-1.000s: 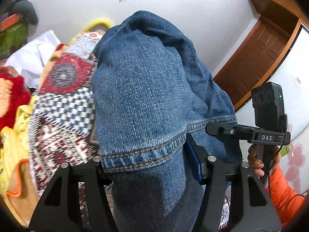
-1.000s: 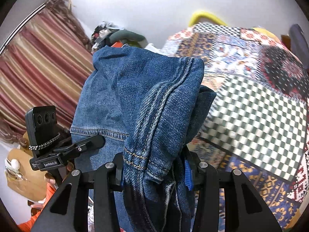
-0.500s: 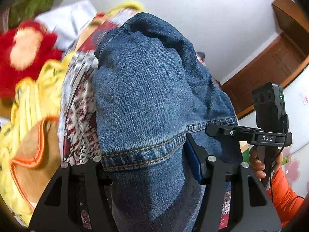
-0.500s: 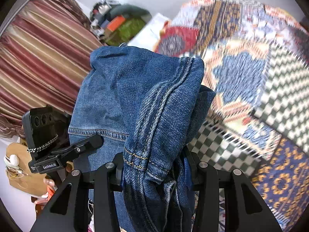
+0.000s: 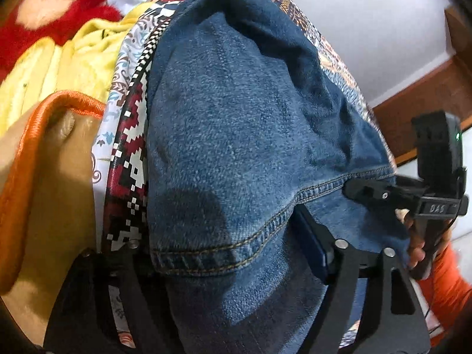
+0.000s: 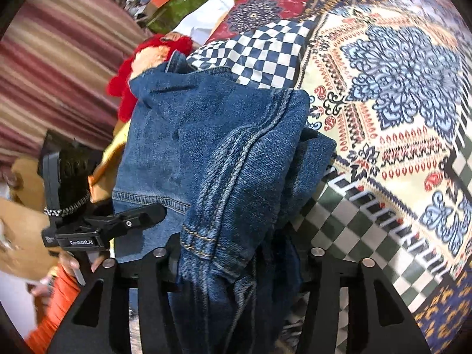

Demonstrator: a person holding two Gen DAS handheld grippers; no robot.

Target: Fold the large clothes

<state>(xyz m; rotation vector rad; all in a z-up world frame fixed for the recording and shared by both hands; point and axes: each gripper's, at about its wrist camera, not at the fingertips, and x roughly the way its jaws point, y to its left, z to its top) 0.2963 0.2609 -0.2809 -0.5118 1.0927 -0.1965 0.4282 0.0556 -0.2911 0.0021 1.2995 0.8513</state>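
A pair of blue denim jeans (image 5: pixel 236 135) fills the left wrist view, bunched between the fingers. My left gripper (image 5: pixel 233 256) is shut on a stitched hem of the jeans. In the right wrist view the jeans (image 6: pixel 212 153) drape over my right gripper (image 6: pixel 239 253), which is shut on a thick seamed edge. The other gripper shows at the side of each view, the right one in the left wrist view (image 5: pixel 433 200) and the left one in the right wrist view (image 6: pixel 88 230). The jeans hang above a patterned patchwork bedspread (image 6: pixel 383 94).
Yellow fabric (image 5: pixel 67 59), a red plush item (image 5: pixel 50 6) and an orange-edged tan cushion (image 5: pixel 44 177) lie at the left of the bed. A striped curtain (image 6: pixel 56 47) and a pile of clutter (image 6: pixel 171 0) stand beyond. A wooden door (image 5: pixel 419 103) is at the right.
Both grippers, still holding the jeans, have tilted down toward the bed. The wall has left view and the bedspread and side pile now fill the background.
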